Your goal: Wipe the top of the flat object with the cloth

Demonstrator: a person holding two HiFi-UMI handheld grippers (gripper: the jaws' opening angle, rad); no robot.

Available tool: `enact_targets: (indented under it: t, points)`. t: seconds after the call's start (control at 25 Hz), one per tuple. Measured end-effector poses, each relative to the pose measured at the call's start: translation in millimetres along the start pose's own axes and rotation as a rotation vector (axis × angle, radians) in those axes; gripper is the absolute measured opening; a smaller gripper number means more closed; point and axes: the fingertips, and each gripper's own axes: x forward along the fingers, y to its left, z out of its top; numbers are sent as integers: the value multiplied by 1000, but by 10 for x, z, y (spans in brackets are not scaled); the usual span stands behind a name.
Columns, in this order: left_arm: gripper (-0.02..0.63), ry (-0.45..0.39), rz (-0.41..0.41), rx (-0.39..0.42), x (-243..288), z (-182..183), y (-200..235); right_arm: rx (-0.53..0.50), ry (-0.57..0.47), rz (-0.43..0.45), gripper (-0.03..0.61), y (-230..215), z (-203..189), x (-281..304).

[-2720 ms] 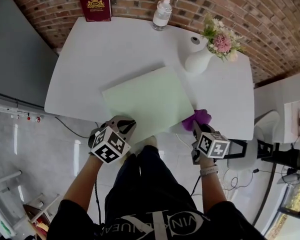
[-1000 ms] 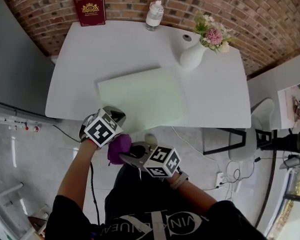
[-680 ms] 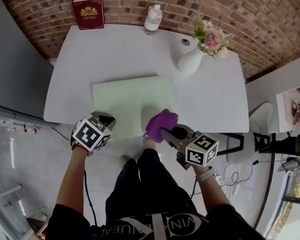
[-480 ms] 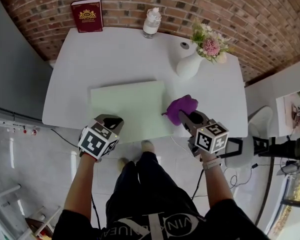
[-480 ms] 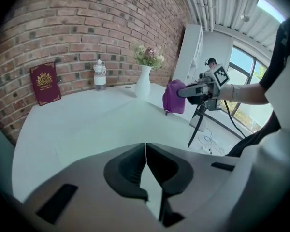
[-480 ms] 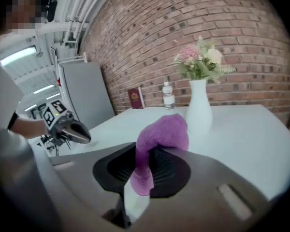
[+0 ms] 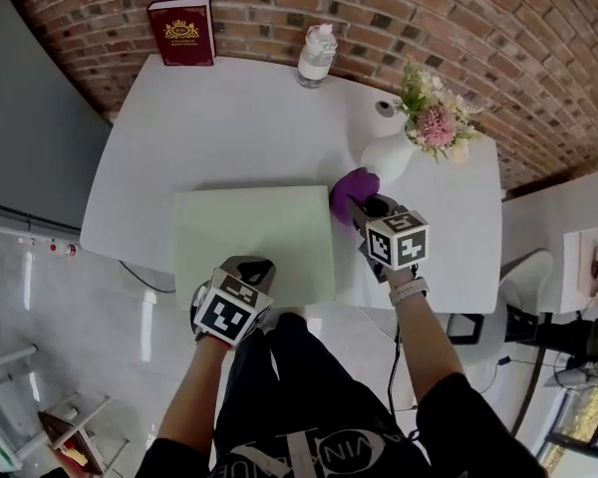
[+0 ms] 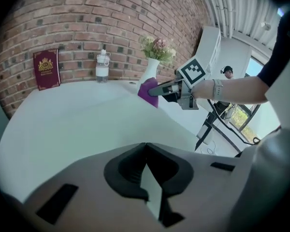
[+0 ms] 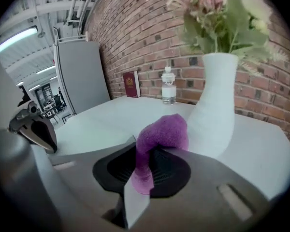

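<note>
A pale green flat board (image 7: 249, 229) lies on the white table (image 7: 229, 118), reaching its near edge. My right gripper (image 7: 362, 203) is shut on a purple cloth (image 7: 352, 184), which hangs at the board's far right corner, just in front of the white vase (image 7: 389, 155). In the right gripper view the cloth (image 9: 160, 137) bulges up out of the jaws, with the vase (image 9: 215, 105) close behind. My left gripper (image 7: 251, 266) is shut and holds nothing, at the board's near edge. The left gripper view shows its jaws (image 8: 146, 151) closed, and the cloth (image 8: 149, 92) ahead.
A red book (image 7: 187, 19) leans on the brick wall at the back left. A clear bottle (image 7: 317, 56) stands at the back middle. The vase holds flowers (image 7: 436, 106). A small round hole (image 7: 384, 109) sits behind the vase. The person's legs are below the table's near edge.
The right gripper has swung the cloth from beside the left gripper, below the table edge, rightward and up to the board's far right corner. The left gripper shifted right along the near edge.
</note>
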Motion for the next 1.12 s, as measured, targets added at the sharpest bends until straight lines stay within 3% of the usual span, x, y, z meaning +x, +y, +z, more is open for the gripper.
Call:
enact_targets:
  t: [0.16, 0.24, 0.36, 0.48, 0.64, 0.96, 1.12]
  points:
    - [11, 50, 16, -80, 71, -54, 17, 20, 23, 204, 61, 209, 6, 289]
    - [11, 70, 28, -77, 85, -57, 43, 58, 15, 300, 60, 293, 7, 306]
    - [11, 93, 32, -56, 108, -68, 52, 108, 9, 401, 60, 376, -45, 214]
    - [11, 84, 22, -86, 117, -77, 59, 161, 22, 481, 60, 480, -156, 84]
    - [11, 76, 15, -98, 124, -59, 62, 203, 47, 522, 60, 621, -329, -123]
    - [11, 112, 27, -35, 140, -80, 49, 258, 74, 525, 60, 934, -706, -551]
    - [11, 101, 17, -41, 126, -87, 50, 296, 86, 535, 60, 1116, -932, -799]
